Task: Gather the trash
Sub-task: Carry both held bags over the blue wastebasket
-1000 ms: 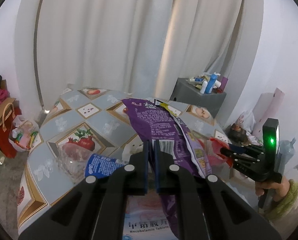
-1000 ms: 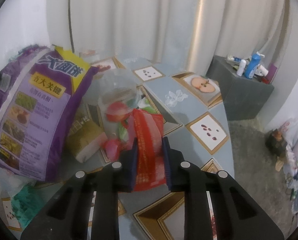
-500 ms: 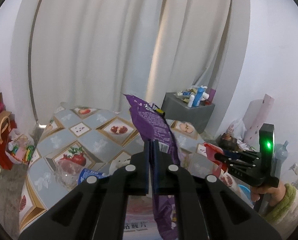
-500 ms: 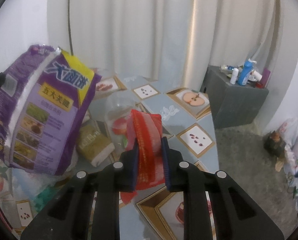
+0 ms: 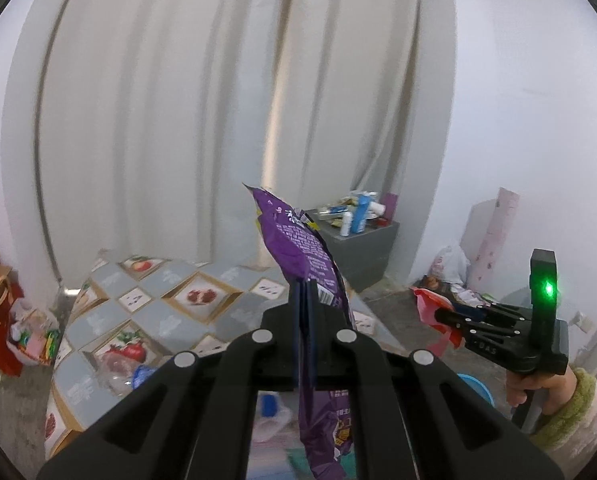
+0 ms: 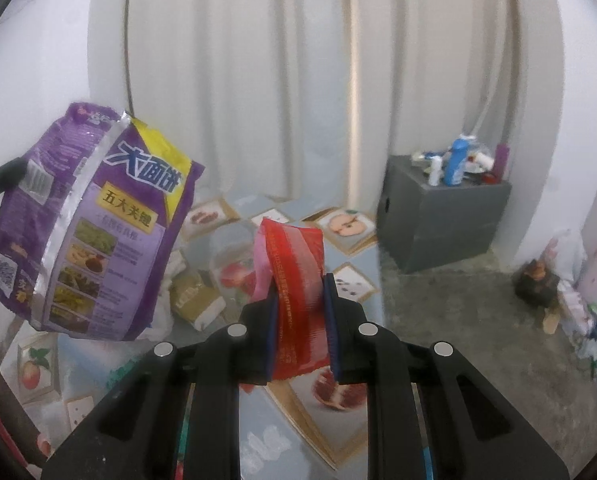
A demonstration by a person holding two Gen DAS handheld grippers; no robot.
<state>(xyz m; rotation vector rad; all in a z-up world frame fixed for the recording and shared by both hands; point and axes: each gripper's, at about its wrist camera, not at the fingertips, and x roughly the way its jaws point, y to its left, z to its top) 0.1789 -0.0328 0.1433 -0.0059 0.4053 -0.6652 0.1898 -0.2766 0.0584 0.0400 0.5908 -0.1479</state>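
Right wrist view: your right gripper (image 6: 300, 300) pinches the red wrapper (image 6: 296, 276), left gripper (image 5: 305, 300) the purple bag (image 6: 86, 232) — table (image 6: 362, 240) litter remains.

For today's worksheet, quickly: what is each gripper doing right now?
Left gripper: closed on the purple snack bag.
Right gripper: closed on the red wrapper.

White curtain (image 6: 298, 80) behind; grey cabinet (image 6: 442, 216) bearing bottles (image 6: 456, 162); fruit-print tablecloth (image 5: 166, 304).
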